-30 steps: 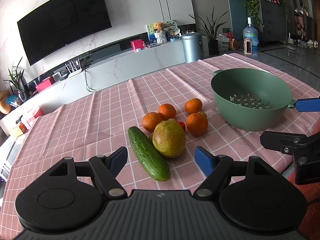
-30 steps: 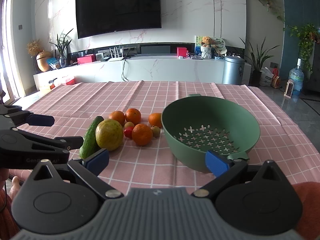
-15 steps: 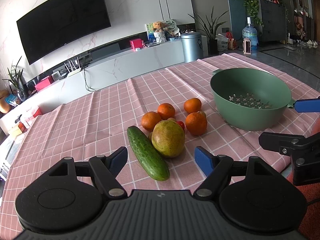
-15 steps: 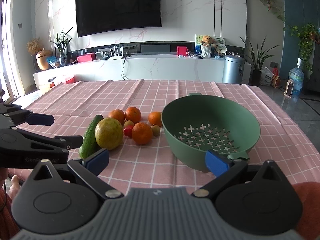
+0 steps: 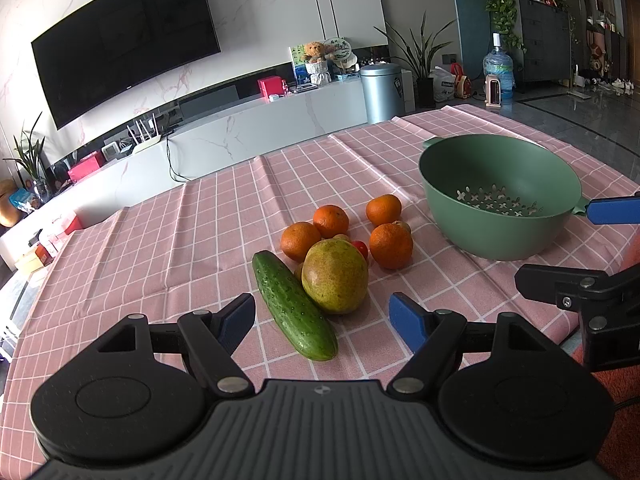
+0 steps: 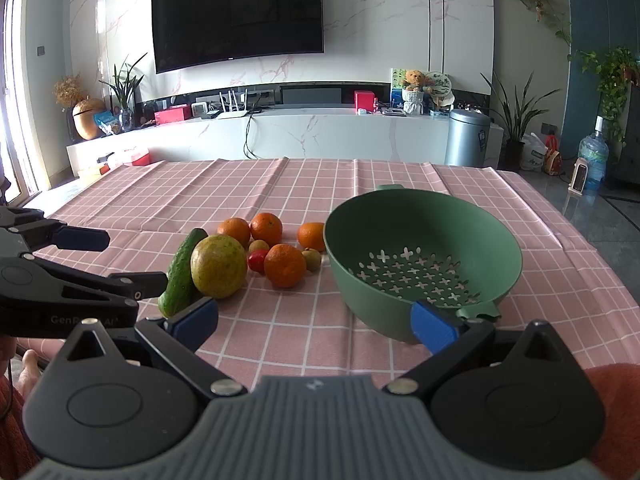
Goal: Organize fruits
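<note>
On the pink checked tablecloth (image 5: 160, 248) lies a cluster of fruit: a cucumber (image 5: 294, 310), a large yellow-green fruit (image 5: 335, 276), several oranges (image 5: 390, 246) and a small red tomato (image 5: 361, 247). A green colander (image 5: 500, 196) stands empty to their right. My left gripper (image 5: 322, 324) is open, low over the table with the cucumber's near end between its fingers. My right gripper (image 6: 316, 322) is open near the front edge, its right finger against the colander (image 6: 424, 256) near its handle. The same fruit (image 6: 218, 266) lies left of it.
A white TV cabinet (image 6: 320, 136) with a black screen (image 6: 236, 12) above it stands beyond the table's far edge. A metal bin (image 6: 466, 136), plants and a water bottle stand at the right. The other gripper's body (image 6: 60, 280) reaches in from the left.
Both grippers have crept slightly forward toward the fruit and colander. Nothing was grasped or moved on the table.
</note>
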Available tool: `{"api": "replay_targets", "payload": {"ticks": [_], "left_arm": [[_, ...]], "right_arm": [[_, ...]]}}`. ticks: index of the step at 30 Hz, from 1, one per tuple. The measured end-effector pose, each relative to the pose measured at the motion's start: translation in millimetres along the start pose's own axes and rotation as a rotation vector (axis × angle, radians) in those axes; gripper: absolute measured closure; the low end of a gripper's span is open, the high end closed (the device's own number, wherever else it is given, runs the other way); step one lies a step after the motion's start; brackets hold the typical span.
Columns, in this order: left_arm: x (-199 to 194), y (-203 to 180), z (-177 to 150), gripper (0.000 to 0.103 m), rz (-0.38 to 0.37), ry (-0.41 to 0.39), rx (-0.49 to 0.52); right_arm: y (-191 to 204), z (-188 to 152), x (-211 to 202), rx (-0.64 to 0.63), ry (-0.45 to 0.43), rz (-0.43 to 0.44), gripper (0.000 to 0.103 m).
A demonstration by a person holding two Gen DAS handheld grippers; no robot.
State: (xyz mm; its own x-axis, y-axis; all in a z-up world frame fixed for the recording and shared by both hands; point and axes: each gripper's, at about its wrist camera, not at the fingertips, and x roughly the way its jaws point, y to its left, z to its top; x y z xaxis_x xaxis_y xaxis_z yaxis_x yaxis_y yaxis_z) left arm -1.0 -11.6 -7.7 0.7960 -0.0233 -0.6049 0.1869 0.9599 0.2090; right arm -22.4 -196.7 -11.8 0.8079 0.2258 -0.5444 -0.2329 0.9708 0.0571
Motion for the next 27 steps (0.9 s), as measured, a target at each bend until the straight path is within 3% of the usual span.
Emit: {"api": "replay_targets", "payload": {"ticks": [27], "left_arm": [[-0.9,-5.5,-1.6,0.013,-0.004,0.010,-0.002]], "right_arm": [[-1.6,0.5,3.6,0.002,0.012,-0.004,0.004]]}}
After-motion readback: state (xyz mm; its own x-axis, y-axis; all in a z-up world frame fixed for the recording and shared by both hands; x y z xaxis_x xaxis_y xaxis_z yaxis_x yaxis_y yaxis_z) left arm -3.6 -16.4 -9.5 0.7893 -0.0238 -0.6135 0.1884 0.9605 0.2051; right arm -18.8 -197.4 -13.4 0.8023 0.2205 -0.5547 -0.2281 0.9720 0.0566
